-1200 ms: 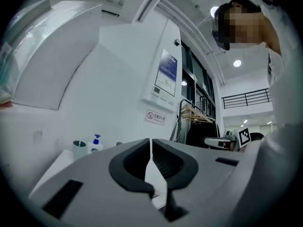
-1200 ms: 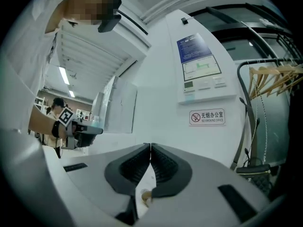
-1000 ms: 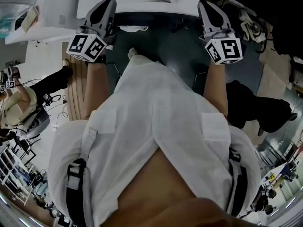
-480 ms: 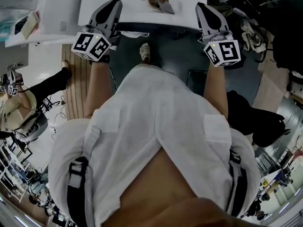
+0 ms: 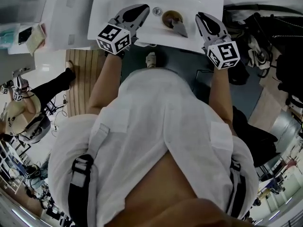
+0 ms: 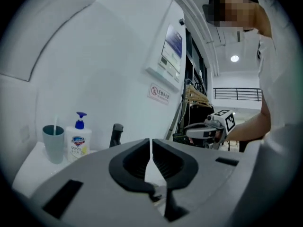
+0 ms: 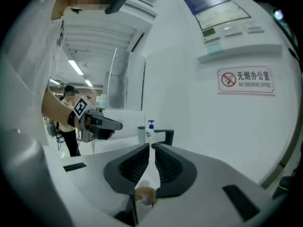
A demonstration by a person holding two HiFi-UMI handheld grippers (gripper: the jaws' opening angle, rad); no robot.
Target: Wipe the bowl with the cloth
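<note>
A brown bowl (image 5: 171,19) lies in the white sink (image 5: 118,4), with a grey cloth (image 5: 182,29) against its near side. My left gripper (image 5: 143,8) reaches over the sink's left part, shut and empty. My right gripper (image 5: 200,17) hovers right of the bowl. Its jaws have just been opening by a sliver, with nothing between them. In the right gripper view the bowl (image 7: 144,196) shows low down through the slit below the jaws (image 7: 150,148). The left gripper view looks past its jaws (image 6: 151,144) at the wall.
A black faucet (image 6: 116,135), a soap bottle (image 6: 79,143) and a teal cup (image 6: 53,144) stand at the back of the sink. The drain (image 5: 157,11) sits left of the bowl. A sign and a wall unit (image 7: 232,27) hang above. Another person (image 5: 28,103) is on the left.
Both grippers have moved forward and down, from in front of the counter edge to over the sink. The bowl and cloth have come further into the head view.
</note>
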